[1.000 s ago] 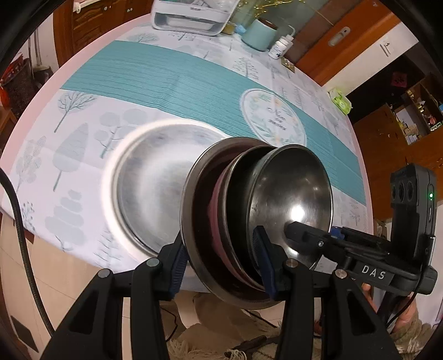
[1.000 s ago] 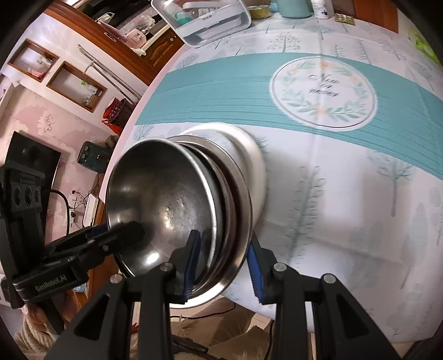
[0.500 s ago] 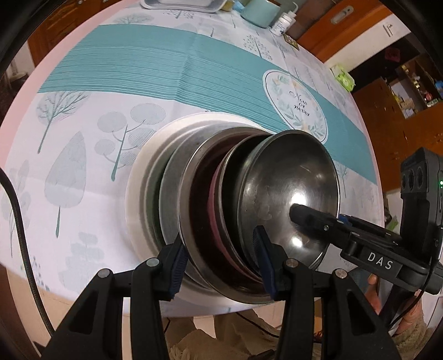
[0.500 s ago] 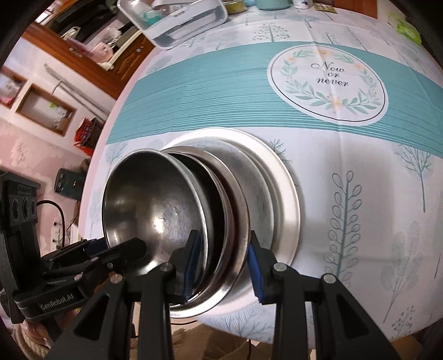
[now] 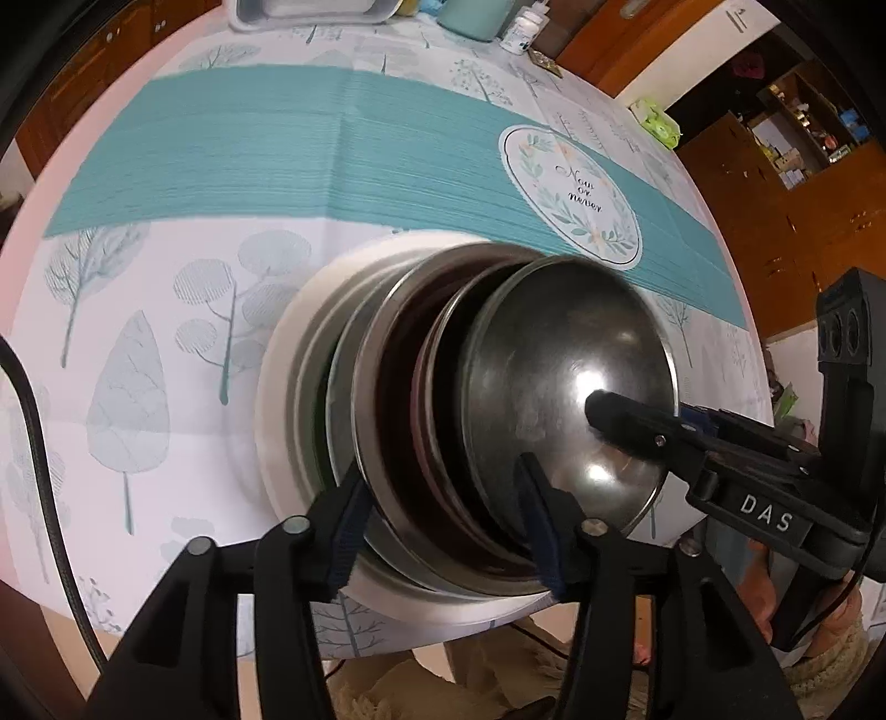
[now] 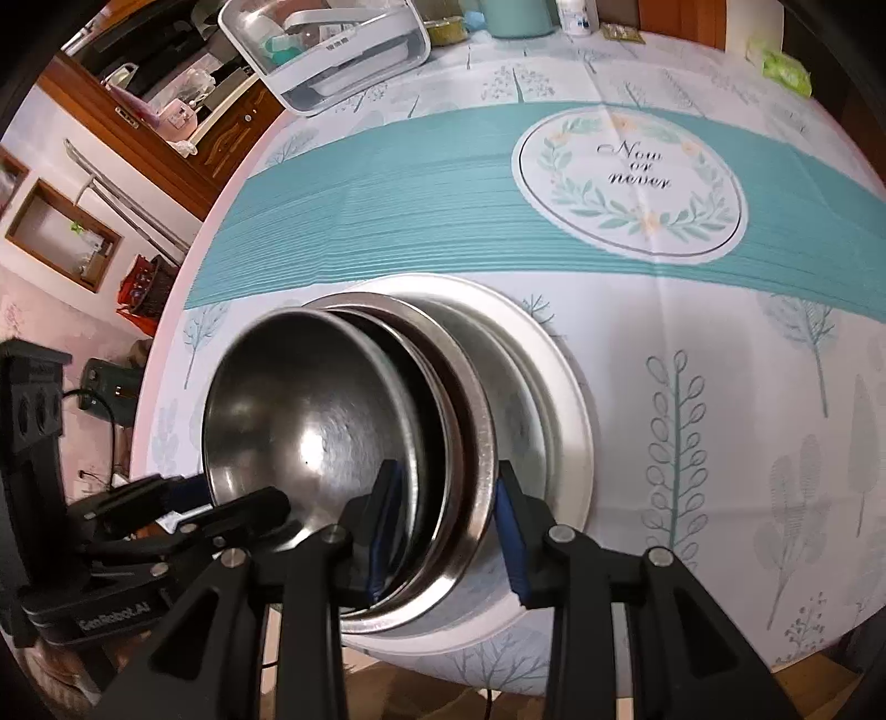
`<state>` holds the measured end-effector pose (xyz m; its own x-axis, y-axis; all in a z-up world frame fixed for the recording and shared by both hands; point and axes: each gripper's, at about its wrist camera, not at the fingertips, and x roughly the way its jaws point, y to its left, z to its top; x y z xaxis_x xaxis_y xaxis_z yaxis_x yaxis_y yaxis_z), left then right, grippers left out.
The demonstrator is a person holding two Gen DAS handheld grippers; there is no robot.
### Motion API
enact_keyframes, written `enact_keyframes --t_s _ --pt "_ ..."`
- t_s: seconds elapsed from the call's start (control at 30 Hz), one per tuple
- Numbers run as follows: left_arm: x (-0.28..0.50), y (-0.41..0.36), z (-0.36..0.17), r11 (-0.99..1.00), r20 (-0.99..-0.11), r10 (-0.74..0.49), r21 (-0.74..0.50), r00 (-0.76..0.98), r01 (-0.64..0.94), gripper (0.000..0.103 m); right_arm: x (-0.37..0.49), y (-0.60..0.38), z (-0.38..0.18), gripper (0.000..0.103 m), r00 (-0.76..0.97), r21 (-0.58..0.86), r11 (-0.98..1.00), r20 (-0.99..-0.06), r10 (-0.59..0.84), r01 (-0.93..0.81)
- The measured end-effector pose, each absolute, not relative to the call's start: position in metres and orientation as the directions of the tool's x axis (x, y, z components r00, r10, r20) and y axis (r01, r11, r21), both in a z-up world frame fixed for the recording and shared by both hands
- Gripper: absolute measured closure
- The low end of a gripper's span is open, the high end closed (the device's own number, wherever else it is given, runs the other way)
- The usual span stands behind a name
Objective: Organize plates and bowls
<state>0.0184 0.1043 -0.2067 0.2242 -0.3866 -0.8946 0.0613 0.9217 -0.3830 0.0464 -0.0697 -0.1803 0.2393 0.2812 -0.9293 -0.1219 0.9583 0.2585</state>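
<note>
Gripping a nested stack of steel bowls (image 5: pixel 570 382) from both sides: left gripper (image 5: pixel 443 531) is clamping its jaws across the stack's near rims, right gripper (image 6: pixel 443 531) is doing the same on the opposite edge. Blue pads (image 6: pixel 509 537) are pressing on the outer rim (image 6: pixel 476 443). Stack is sitting tilted inside a shallow steel plate (image 6: pixel 520 410), which is lying on a wide white plate (image 6: pixel 576 421) at the near edge of the round table (image 6: pixel 692 399). Tablecloth is showing a teal band (image 5: pixel 232 166) and a wreath medallion (image 6: pixel 631 183) beyond the plates. At the far edge, a white tray (image 6: pixel 332 50), well apart.
</note>
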Motion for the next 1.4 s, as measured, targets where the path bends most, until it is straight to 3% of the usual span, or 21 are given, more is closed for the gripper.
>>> enact_keyframes --t_s 0.13,0.37,0.7,1.23,1.4 --pt "0.016 0.102 -0.189 0.938 -0.896 -0.346 -0.336 0.277 0.085 0.036 0.042 -0.070 -0.173 0.067 0.259 0.238 0.962 -0.929 0.265 -0.132" --pt "0.006 0.095 -0.154 0.966 -0.894 -0.259 -0.244 0.366 0.087 0.028 0.033 -0.076 -0.150 0.067 0.305 0.248 0.958 -0.910 0.280 -0.141" --pt "-0.016 0.069 -0.098 0.988 -0.872 -0.153 -0.133 0.466 0.076 0.027 0.016 -0.091 -0.098 0.064 0.404 0.175 0.974 -0.888 0.219 -0.143" --pt "-0.044 0.044 -0.034 0.998 -0.814 -0.051 -0.024 0.579 0.053 0.010 -0.004 -0.110 -0.042 0.056 0.505 0.120 0.989 -0.851 0.146 -0.083" --pt "-0.041 0.043 -0.027 0.999 -0.807 -0.047 -0.033 0.588 0.035 0.010 -0.008 -0.108 -0.031 0.056 0.534 0.105 0.990 -0.834 0.137 -0.090"
